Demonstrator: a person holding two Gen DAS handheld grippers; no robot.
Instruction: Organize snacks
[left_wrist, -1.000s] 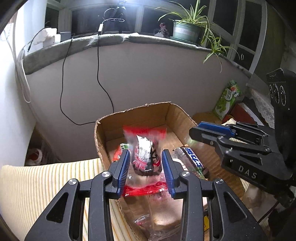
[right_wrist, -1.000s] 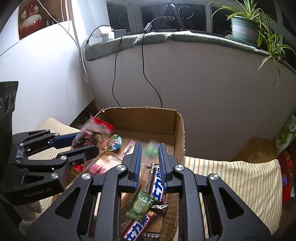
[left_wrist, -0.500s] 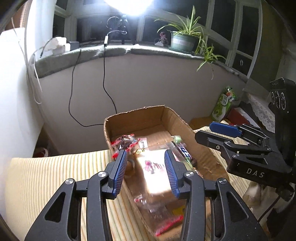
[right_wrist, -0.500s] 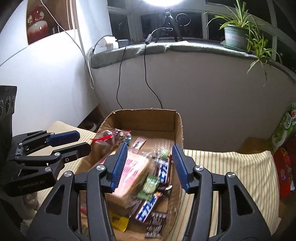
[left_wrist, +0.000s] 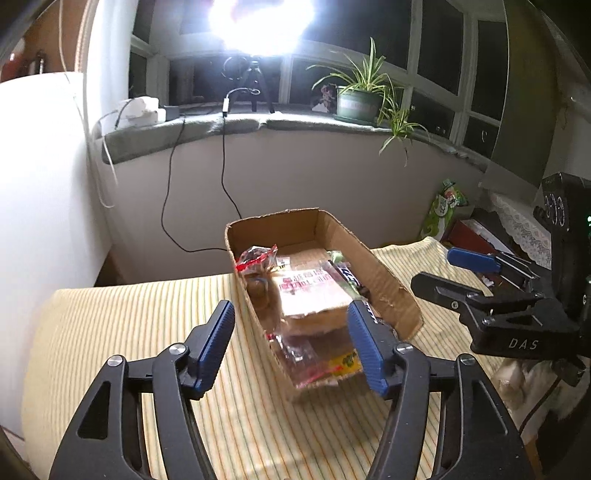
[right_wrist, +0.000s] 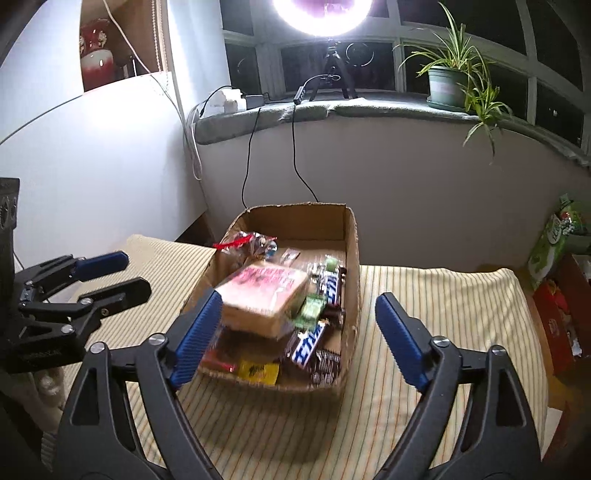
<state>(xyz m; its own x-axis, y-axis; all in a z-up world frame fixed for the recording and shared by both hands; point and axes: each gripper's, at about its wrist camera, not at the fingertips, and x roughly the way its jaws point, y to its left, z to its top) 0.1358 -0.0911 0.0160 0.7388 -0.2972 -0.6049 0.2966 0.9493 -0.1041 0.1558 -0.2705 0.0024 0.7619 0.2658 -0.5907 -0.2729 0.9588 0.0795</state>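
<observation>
On the striped worktop (right_wrist: 424, 295) sits an open cardboard box (right_wrist: 352, 258) filled with snacks: a pink-labelled bread pack (right_wrist: 266, 291) on top, blue chocolate bars (right_wrist: 330, 288) along its right side, a red-edged clear packet (right_wrist: 245, 242) at the back. Near the box, the left hand-held gripper (left_wrist: 291, 347) and right hand-held gripper (right_wrist: 299, 339) are both opening, nothing between their jaws.

left tool (left_wrist: 291, 345): opening, empty | right tool (right_wrist: 299, 334): opening, empty
</observation>
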